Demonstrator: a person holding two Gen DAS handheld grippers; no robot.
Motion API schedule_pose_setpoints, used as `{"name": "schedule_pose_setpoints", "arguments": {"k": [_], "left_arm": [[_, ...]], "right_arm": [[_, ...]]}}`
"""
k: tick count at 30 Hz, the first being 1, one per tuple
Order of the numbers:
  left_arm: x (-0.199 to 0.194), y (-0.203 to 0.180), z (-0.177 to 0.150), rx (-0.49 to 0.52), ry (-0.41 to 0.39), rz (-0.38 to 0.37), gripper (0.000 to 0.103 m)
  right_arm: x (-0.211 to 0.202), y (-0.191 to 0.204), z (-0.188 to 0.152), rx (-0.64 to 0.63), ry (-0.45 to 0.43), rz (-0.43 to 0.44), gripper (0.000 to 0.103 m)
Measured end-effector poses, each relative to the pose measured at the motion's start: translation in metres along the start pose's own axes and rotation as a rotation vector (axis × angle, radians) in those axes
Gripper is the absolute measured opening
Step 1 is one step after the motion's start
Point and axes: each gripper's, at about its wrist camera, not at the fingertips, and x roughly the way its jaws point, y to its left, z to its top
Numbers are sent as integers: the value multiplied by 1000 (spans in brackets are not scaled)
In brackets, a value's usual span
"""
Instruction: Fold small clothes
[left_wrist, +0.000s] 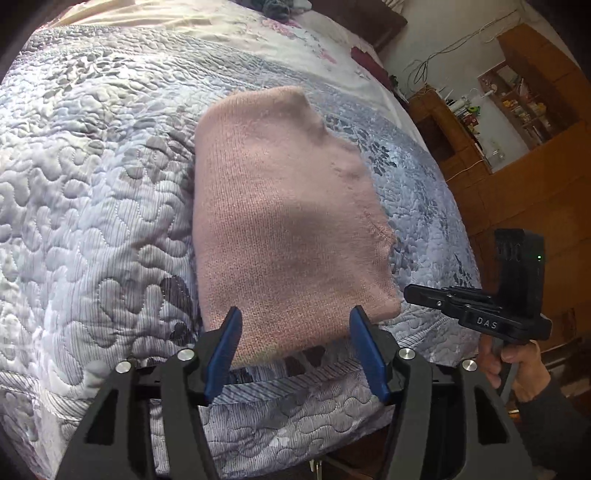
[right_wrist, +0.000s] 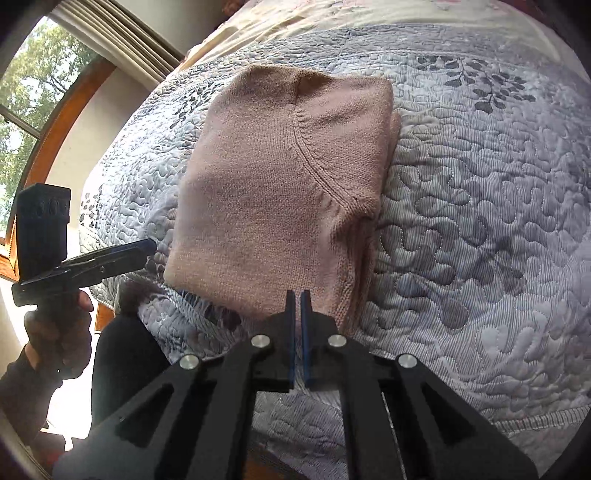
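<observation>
We find the pink knit sweater (right_wrist: 280, 184) lying folded near the quilted bedspread's (left_wrist: 92, 184) edge, left gripper (left_wrist: 295, 328) spread, right gripper (right_wrist: 299, 299) pressed together on nothing, both apparently backed off to check the fold.

**Folded sweater on the bed, a gripper at each near corner**

A folded pink knit sweater (left_wrist: 284, 218) lies flat on the grey-blue quilted bedspread (left_wrist: 92, 192) of the bed, near its front edge. In the left wrist view the left gripper (left_wrist: 295, 350) hangs at 6 o'clock of the sweater, its fingers (left_wrist: 225, 350) spread over the near hem. The right gripper (left_wrist: 424, 295) sits at 4 o'clock, just beside the sweater's near corner, gripped by a hand (left_wrist: 517, 373). A wooden shelf cabinet (left_wrist: 517, 110) stands beyond the bed at 2 o'clock. In the right wrist view a window (right_wrist: 22, 110) lies at 10 o'clock, behind the bed.
</observation>
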Motion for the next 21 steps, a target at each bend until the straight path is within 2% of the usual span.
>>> {"name": "schedule_pose_setpoints", "arguments": {"k": [2, 3, 5, 8, 10, 12, 13, 16, 17, 19, 21], "left_arm": [[24, 6, -4, -24, 76, 157, 65], [36, 10, -7, -42, 117, 188, 64], [42, 15, -11, -89, 145, 184, 65], [19, 7, -17, -94, 103, 160, 65], [-7, -3, -26, -75, 55, 171, 69], [-37, -15, -40, -79, -5, 196, 77], [-56, -22, -48, -80, -48, 215, 81], [-104, -54, -77, -45, -165, 281, 85], [-117, -65, -85, -39, -192, 320, 85], [-143, -87, -103, -24, -238, 403, 86], [-167, -105, -119, 3, -266, 432, 88]], "right_arm": [[21, -5, -5, 11, 55, -36, 3], [33, -10, -7, 24, 79, -59, 0], [35, -11, -8, 47, 66, -65, 0], [9, 5, -14, 25, 14, -62, 8], [-14, 19, -22, 0, -22, -102, 21], [-43, 34, -35, -3, -82, -151, 59], [-58, 42, -43, -6, -116, -181, 66], [-98, 70, -71, -27, -198, -269, 85], [-111, 79, -82, -27, -222, -305, 94], [-133, 92, -100, -17, -262, -358, 95], [-152, 105, -118, 6, -296, -425, 98]]}}
